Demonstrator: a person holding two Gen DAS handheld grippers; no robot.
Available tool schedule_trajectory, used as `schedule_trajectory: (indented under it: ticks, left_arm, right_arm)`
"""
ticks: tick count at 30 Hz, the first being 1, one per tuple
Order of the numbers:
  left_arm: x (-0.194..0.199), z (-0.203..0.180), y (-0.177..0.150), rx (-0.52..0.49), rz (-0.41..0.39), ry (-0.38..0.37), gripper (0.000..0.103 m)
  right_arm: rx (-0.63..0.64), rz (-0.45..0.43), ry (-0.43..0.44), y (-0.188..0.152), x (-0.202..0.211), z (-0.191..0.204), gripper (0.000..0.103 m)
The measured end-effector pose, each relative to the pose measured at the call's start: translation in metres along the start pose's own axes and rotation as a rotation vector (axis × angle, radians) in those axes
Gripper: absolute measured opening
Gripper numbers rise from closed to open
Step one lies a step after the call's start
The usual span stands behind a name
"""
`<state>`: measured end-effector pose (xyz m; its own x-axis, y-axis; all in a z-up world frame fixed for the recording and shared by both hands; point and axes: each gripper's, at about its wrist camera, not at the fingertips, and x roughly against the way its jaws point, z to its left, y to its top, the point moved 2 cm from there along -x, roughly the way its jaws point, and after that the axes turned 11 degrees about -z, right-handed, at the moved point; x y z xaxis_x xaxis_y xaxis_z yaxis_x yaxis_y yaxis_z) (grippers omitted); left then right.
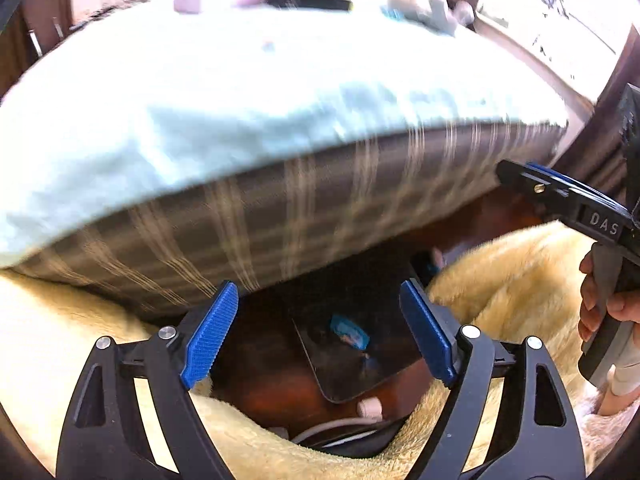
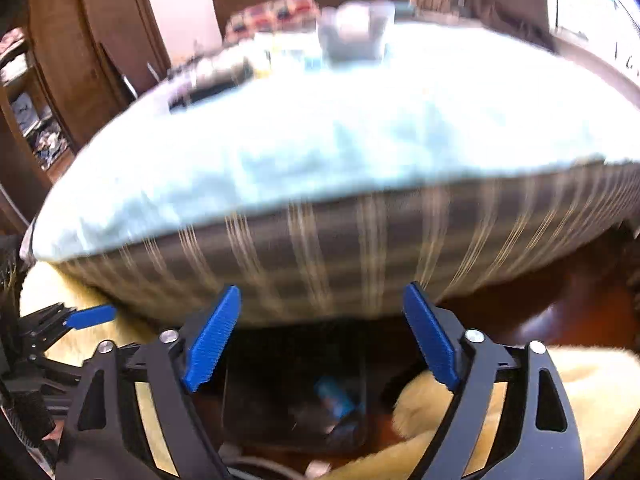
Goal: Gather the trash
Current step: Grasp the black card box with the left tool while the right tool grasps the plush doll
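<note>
A dark bin stands on the floor at the foot of the bed, with a blue wrapper lying inside it. My left gripper hovers above the bin, open and with nothing between its blue pads. In the right wrist view the same bin and the blue wrapper lie below my right gripper, which is also open and bare. The right gripper shows side-on at the right of the left wrist view, held by a hand.
A bed with a pale blue blanket and a plaid mattress side fills the view ahead. A cream fluffy throw lies on both sides of the bin. A white plug and cable rest on the wooden floor nearby.
</note>
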<state>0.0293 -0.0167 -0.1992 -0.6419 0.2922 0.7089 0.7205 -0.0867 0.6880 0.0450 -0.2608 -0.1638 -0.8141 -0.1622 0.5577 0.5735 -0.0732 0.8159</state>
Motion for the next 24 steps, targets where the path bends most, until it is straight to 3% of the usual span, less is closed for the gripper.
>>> schedule_trajectory:
  ticks: [3, 9, 16, 24]
  left_arm:
    - [0.019, 0.009, 0.018, 0.019, -0.061, 0.016, 0.079]
    - [0.035, 0.020, 0.060, 0.004, -0.160, 0.080, 0.082]
    - [0.010, 0.020, 0.097, -0.011, -0.182, 0.108, 0.083]
    - [-0.028, 0.007, 0.135, 0.002, -0.183, 0.068, 0.083]
  right_arm:
    - [0.038, -0.092, -0.038, 0.028, 0.013, -0.002, 0.089]
    - [0.033, -0.162, -0.075, 0.077, -0.003, -0.012, 0.090]
    - [0.039, -0.167, -0.094, 0.087, -0.045, -0.003, 0.091]
    - [0.026, -0.171, -0.097, 0.105, -0.094, 0.001, 0.091]
